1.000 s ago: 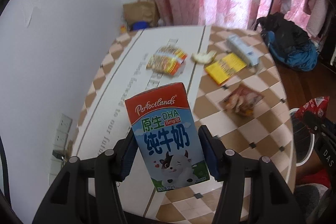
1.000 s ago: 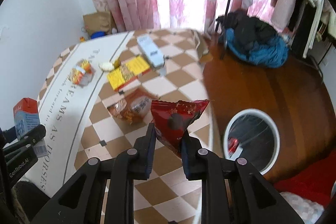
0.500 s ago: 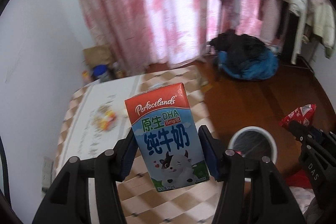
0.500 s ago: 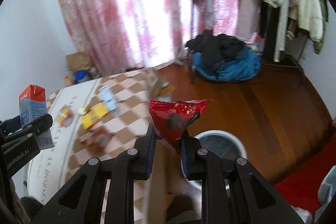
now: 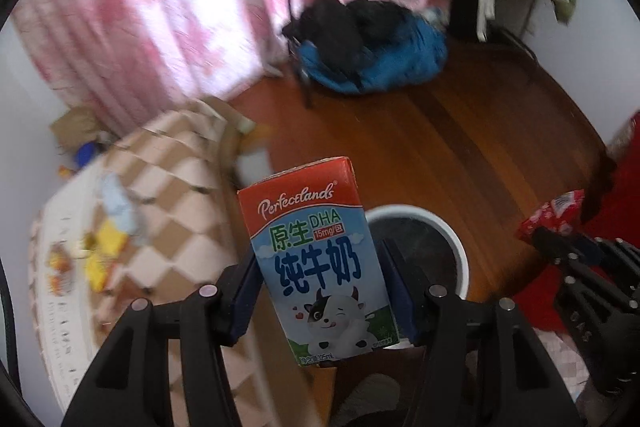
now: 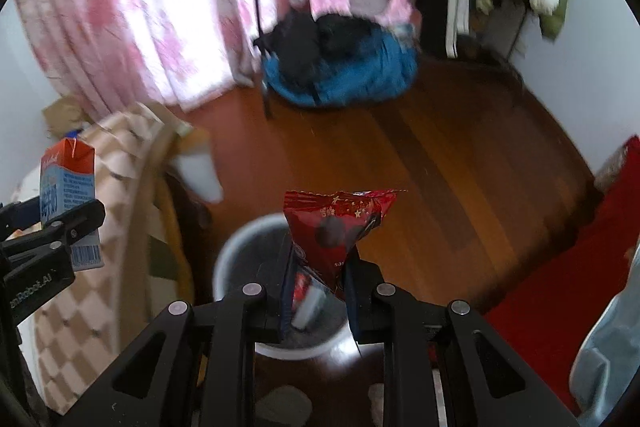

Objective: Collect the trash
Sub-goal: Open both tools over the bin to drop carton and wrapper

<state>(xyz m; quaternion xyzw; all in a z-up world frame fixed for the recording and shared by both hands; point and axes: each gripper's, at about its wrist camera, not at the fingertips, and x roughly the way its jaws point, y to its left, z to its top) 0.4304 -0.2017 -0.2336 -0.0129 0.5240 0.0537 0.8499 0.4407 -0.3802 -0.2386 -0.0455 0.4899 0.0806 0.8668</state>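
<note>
My left gripper (image 5: 324,291) is shut on a milk carton (image 5: 316,255) with a red top and a cow print, held upright in the air. The carton also shows at the left of the right wrist view (image 6: 68,199). My right gripper (image 6: 316,291) is shut on a red snack wrapper (image 6: 336,231), which hangs above the open white trash bin (image 6: 240,247). The bin stands on the wooden floor and holds some trash. In the left wrist view the bin (image 5: 448,239) lies just behind the carton, and the wrapper (image 5: 556,215) shows at the right.
The table with a checkered cloth (image 5: 168,219) is at the left, with several wrappers (image 5: 104,243) on it. A blue and black pile of bags (image 6: 340,67) lies on the floor by the pink curtains (image 6: 160,7). A red rug (image 6: 560,291) is at the right.
Both grippers have swung right, away from the table and toward the bin. The bin now lies right under the red wrapper. Both holds are unchanged.
</note>
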